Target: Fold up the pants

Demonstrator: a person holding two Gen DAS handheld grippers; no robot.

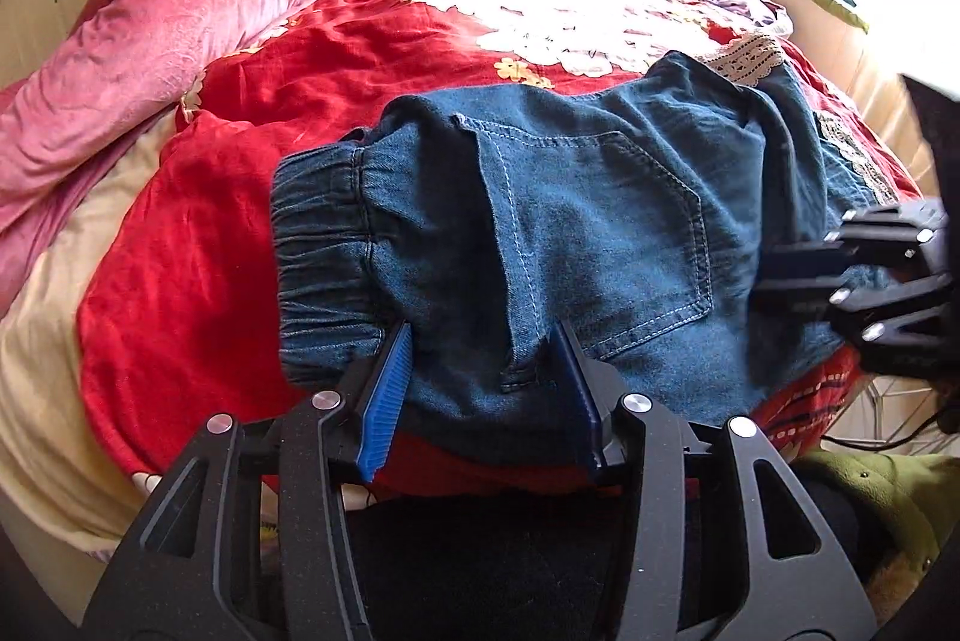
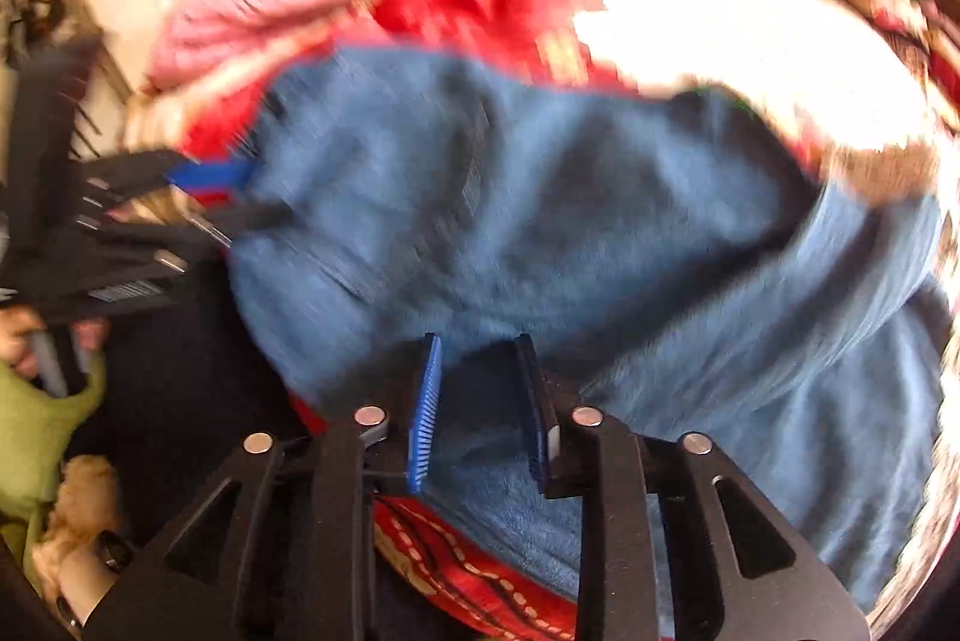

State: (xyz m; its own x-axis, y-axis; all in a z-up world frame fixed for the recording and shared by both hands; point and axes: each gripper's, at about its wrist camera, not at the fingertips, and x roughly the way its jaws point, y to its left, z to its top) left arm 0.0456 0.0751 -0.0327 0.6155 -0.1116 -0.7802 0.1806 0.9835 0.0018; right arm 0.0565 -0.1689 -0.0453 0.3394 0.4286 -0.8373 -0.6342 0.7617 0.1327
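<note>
pants [image 1: 540, 221] | long axis runs across you, waistband at your left | near hem between left gripper [image 1: 486, 389] pads, partly spread, not pinching | right gripper [image 2: 480, 401] narrowly parted over cloth, gripping nothing

I can read no text, brand or number anywhere in my two views. The one printed thing is a small white barcode-style label [image 2: 129, 290] on the black body of the left gripper [image 2: 240, 197], at its lower edge in my right wrist view, and blur leaves it unreadable.
</note>
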